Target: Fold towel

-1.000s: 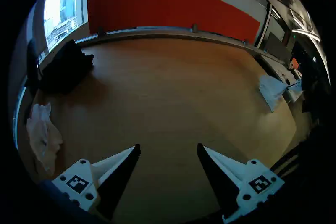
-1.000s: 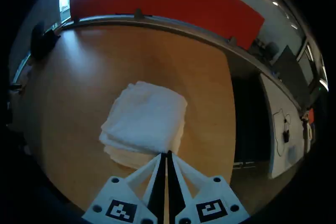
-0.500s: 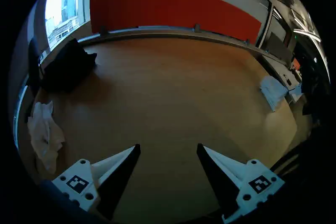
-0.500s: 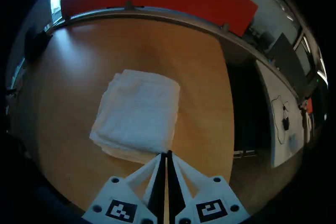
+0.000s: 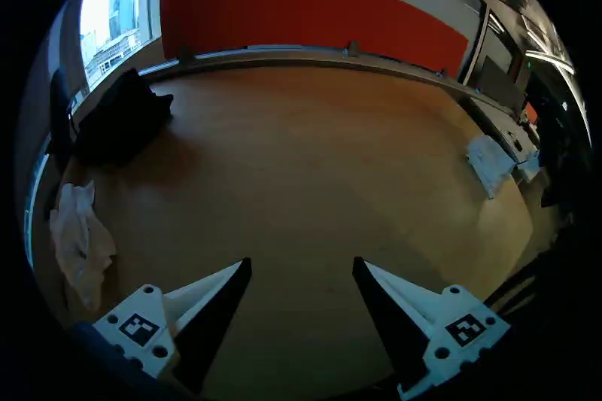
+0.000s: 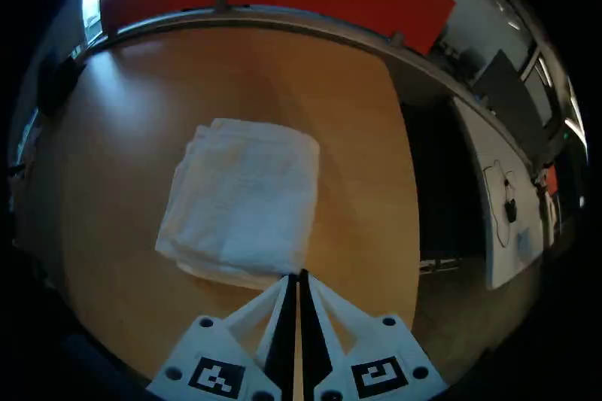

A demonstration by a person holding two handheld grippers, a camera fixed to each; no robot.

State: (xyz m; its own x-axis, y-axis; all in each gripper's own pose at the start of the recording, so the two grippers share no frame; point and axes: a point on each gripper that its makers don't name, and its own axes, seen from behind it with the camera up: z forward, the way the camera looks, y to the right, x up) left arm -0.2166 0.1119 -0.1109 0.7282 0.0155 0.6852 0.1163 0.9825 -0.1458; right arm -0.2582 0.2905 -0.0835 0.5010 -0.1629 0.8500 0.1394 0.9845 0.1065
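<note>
In the right gripper view a white towel lies folded into a thick square on the wooden table. My right gripper is shut, its tips meeting at the towel's near right corner and pinching the edge there. Far off in the left gripper view, at the table's right edge, I see the same towel as a small white shape. My left gripper is open over bare wood, with nothing between its fingers.
A crumpled white cloth lies at the table's left edge, with a black bag behind it. A red partition runs along the far side. The table's right edge drops to dark floor beside the towel.
The right gripper view has shifted so the towel sits a little farther left and flatter, its corner still at the tips. The left gripper has stayed put and open.
</note>
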